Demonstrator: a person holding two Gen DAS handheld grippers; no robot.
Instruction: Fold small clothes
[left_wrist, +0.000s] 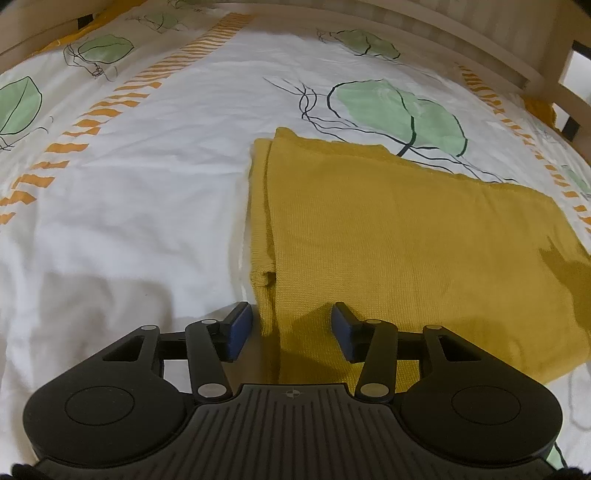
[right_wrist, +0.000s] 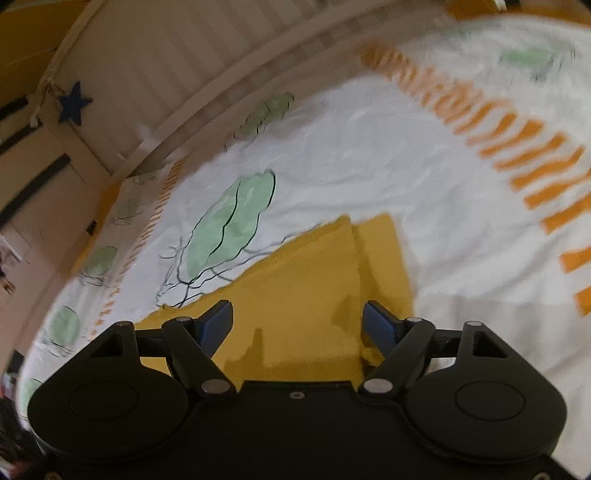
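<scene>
A mustard knit (left_wrist: 406, 251) lies folded flat on the bedsheet (left_wrist: 147, 221), its doubled edge running along its left side in my left view, layers stacked and slightly offset. My left gripper (left_wrist: 291, 332) hangs just over the near left corner, jaws parted about halfway and empty, the folded edge showing between the blue pads (left_wrist: 238, 330) without being pinched. My right gripper (right_wrist: 297, 328) hovers above the same cloth (right_wrist: 295, 295) from the other side, jaws spread wide, nothing in them; that view is blurred. I judge the knit soft, light and limp, likely to sag and slide open if lifted by one layer, so I would pinch through all layers at a corner or along the doubled edge. No basket, drawer or other container shows in either view; only the bed rail (left_wrist: 443, 33) beyond.
</scene>
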